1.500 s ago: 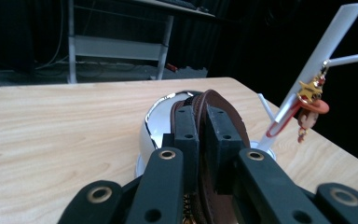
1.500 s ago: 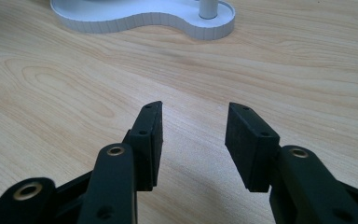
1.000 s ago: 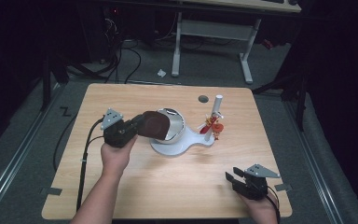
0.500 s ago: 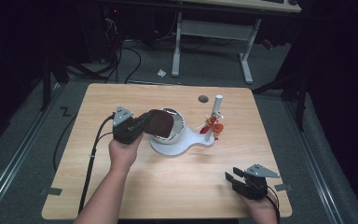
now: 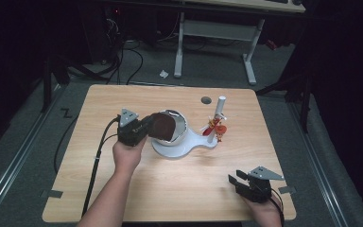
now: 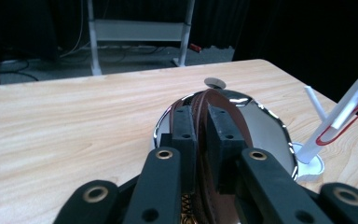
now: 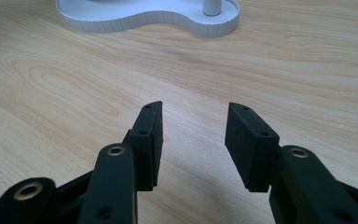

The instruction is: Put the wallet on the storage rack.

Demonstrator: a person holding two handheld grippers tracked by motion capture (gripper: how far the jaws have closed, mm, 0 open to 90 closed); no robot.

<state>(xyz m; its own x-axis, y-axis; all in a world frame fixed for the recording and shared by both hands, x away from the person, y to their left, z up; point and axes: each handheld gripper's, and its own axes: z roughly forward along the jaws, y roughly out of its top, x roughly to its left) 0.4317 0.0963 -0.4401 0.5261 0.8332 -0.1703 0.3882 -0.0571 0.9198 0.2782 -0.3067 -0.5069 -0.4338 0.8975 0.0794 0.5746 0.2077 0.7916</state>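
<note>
Item: flat brown leather disc, stiff-looking, light | hold: edge is clamped by left gripper, centre frame, over shiny metal bowl | right gripper is held agape, empty, lower right.

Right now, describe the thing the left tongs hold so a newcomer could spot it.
On the wooden table, find the white base near the middle, carrying a shiny metal bowl. The left tongs are shut on a flat dark brown disc held on edge at the bowl's rim. It is the only brown item there.
</note>
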